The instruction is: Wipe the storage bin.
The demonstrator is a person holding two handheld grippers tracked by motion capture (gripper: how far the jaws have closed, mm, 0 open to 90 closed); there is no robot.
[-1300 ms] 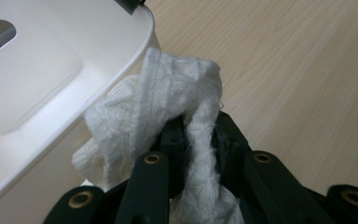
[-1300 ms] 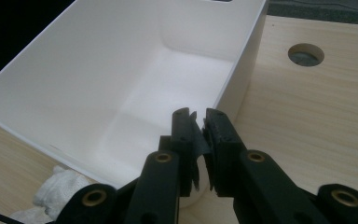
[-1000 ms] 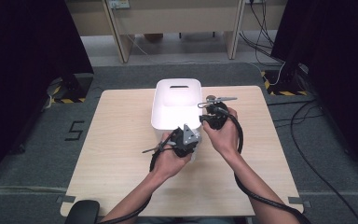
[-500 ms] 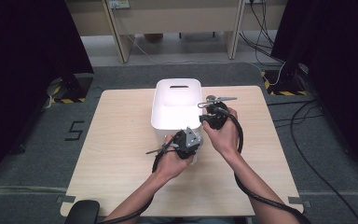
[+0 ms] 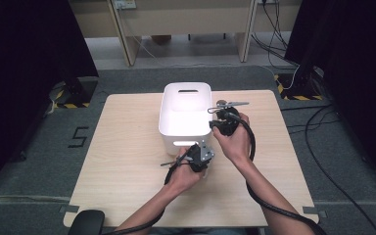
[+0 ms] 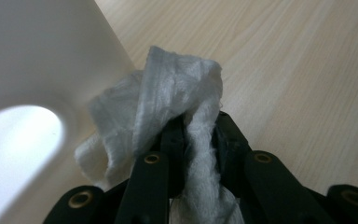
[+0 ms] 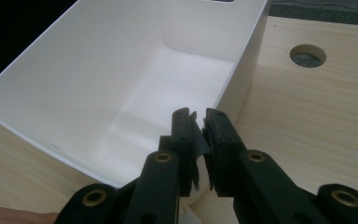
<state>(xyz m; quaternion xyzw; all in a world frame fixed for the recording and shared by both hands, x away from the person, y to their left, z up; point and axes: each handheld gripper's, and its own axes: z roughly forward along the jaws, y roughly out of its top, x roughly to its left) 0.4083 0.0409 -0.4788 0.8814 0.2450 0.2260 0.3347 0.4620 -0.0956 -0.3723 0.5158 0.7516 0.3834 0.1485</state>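
White crumpled cloth (image 6: 177,102) pinched between the closed jaws of the left gripper (image 6: 198,135), pressed against the near outer wall of the white bin (image 5: 185,115) beside its handle slot; farther off, right gripper (image 7: 199,133), jaws nearly closed on the bin's rim.

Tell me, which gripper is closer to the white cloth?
Left. The left gripper is shut on the white cloth, pressing it by the white bin near wall. The right gripper grips the bin's side rim, away from the cloth.
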